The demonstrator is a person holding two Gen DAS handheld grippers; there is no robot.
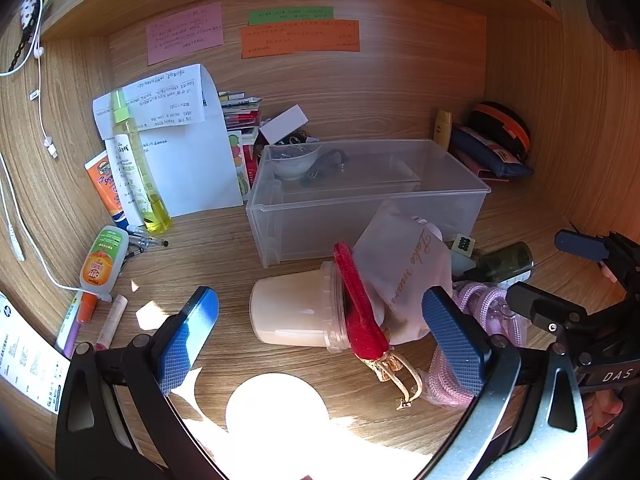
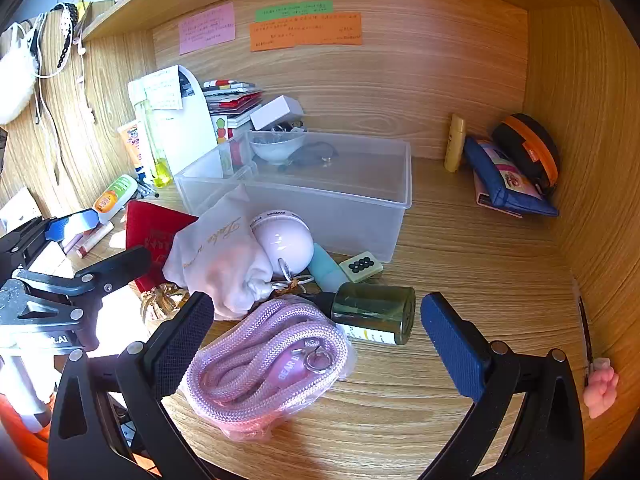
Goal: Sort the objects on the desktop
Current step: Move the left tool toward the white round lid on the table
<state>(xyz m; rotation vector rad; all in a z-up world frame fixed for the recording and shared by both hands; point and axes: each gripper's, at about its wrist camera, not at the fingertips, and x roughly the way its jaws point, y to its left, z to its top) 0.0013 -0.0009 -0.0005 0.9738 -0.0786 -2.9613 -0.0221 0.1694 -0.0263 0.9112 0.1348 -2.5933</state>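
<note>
Both grippers hang over the wooden counter [image 2: 460, 264] with their fingers wide apart and nothing between the pads, so I judge that the sorting is only at its start: no loose thing is picked up yet.

Nearest to the right gripper [image 2: 316, 344], at about 7 o'clock from its middle, lies the coiled pink rope in a clear plastic bag [image 2: 264, 364]; just behind it, at 12 o'clock, a dark green glass bottle [image 2: 374, 312] lies on its side.

The left gripper [image 1: 320, 332] points at a white plastic jar lying on its side [image 1: 294, 308], with a flat red felt pouch [image 1: 358, 308] leaning on its mouth at 3 o'clock and a white cloth drawstring bag [image 1: 400, 272] touching that pouch.

Farther, at 12 o'clock, stands the clear plastic storage box [image 1: 360, 200], which holds a white bowl [image 1: 294, 162] in its far left corner.

The next move probably calls for lowering one gripper around a single object, closing the fingers on it, and carrying it to the box. The rope bag is soft and slippery, so a grip across its thick middle seems wise.
</note>
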